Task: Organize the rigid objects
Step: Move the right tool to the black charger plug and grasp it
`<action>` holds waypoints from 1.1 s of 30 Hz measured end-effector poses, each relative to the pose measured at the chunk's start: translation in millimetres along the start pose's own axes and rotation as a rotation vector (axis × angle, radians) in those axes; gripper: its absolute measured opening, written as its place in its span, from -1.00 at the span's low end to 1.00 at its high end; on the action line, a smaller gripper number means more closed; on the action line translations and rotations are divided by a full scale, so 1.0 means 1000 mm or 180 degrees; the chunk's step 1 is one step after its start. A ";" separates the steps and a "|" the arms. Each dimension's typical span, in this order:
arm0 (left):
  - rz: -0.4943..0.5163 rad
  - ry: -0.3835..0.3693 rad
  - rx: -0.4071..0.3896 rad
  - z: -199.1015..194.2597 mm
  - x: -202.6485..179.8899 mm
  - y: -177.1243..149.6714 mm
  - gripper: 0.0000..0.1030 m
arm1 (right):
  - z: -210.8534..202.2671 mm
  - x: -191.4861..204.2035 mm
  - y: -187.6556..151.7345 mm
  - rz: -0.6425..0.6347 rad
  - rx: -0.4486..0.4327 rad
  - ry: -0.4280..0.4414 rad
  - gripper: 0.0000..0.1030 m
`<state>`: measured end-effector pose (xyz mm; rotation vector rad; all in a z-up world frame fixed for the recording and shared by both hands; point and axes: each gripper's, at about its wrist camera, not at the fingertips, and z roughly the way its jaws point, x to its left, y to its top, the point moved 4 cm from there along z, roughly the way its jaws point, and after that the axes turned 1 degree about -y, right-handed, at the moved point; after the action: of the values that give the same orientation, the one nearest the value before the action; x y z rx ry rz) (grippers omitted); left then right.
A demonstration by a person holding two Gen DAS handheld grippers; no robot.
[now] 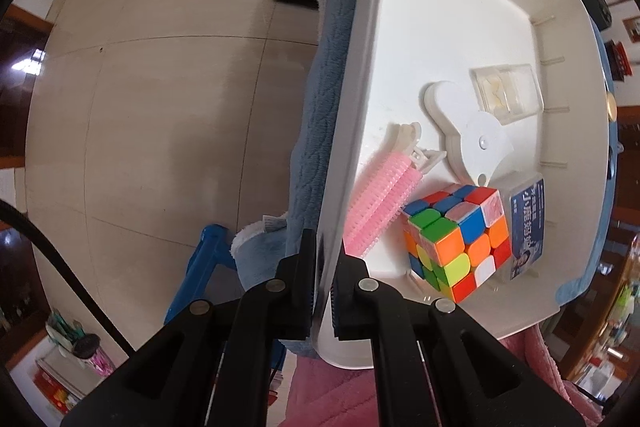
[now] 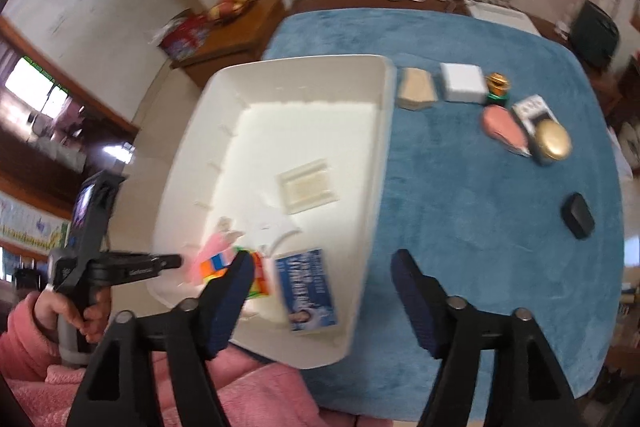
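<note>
Two grippers are at work over a round worktop [image 2: 500, 227] covered in plush blue cloth. On its left part sits a large white plastic bin [image 2: 376, 163], shallow and rectangular. Our left gripper [image 1: 322, 291] is clamped shut on the bin's near wall, steadying it. Our right gripper [image 2: 322, 291] hovers above the bin's right rim, its jaws spread wide with nothing between them.

Inside the bin, near its front corner, lie a multicoloured puzzle cube [image 1: 458, 243], a blue printed card box [image 1: 526, 227] just beside it, a pink bristled hair roller [image 1: 374, 207], a white flat plastic gadget [image 1: 464, 131] and a clear plastic case [image 1: 506, 93].

Out on the cloth, well apart from the bin, wait a beige block [image 2: 416, 89], a white square box [image 2: 462, 81], a pink oval piece [image 2: 502, 125], a gold oval tin [image 2: 554, 141], a small black case [image 2: 578, 215] and a small gold-topped jar [image 2: 497, 89].

We judge one placing done and the next pick due: the right gripper must reach right to an outlying item, perhaps the black case, and close on it.
</note>
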<state>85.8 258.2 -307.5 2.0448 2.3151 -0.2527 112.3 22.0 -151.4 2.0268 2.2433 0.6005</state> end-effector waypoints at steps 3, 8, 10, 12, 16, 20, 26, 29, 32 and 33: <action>-0.0076 -0.0002 -0.0011 -0.001 0.002 0.001 -0.89 | -0.001 -0.032 0.003 0.0253 -0.0001 -0.0081 0.55; -0.0173 0.0016 -0.0071 -0.002 0.004 -0.001 -0.87 | -0.001 -0.096 0.007 0.0820 0.0054 -0.0149 0.58; -0.0244 0.0001 -0.0092 -0.002 0.006 -0.002 -0.86 | 0.000 -0.125 0.008 0.1110 0.0080 -0.0172 0.58; -0.0289 -0.0006 -0.0111 -0.002 0.005 -0.002 -0.86 | 0.001 -0.151 0.008 0.1378 0.0116 -0.0220 0.60; -0.0297 0.0039 -0.0172 -0.003 0.004 -0.004 -0.84 | 0.009 -0.199 0.006 0.1856 0.0184 -0.0275 0.60; -0.0315 0.0087 -0.0200 -0.004 0.002 -0.004 -0.83 | 0.018 -0.240 0.005 0.2212 0.0239 -0.0362 0.60; -0.0256 0.0178 -0.0183 -0.003 -0.001 -0.002 -0.81 | 0.041 -0.289 0.003 0.2666 0.0295 -0.0386 0.60; -0.0228 0.0221 -0.0164 -0.002 -0.001 -0.001 -0.81 | 0.052 -0.304 0.003 0.2767 0.0320 -0.0456 0.60; -0.0232 0.0265 -0.0150 -0.001 -0.001 -0.001 -0.80 | 0.063 -0.315 0.007 0.2771 0.0365 -0.0491 0.60; -0.0235 0.0274 -0.0150 -0.001 -0.001 -0.001 -0.80 | 0.068 -0.319 0.008 0.2772 0.0383 -0.0532 0.60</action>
<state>84.8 257.5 -306.5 1.9894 2.4248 -0.1135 182.5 -269.9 -279.3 2.9442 1.2469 0.2977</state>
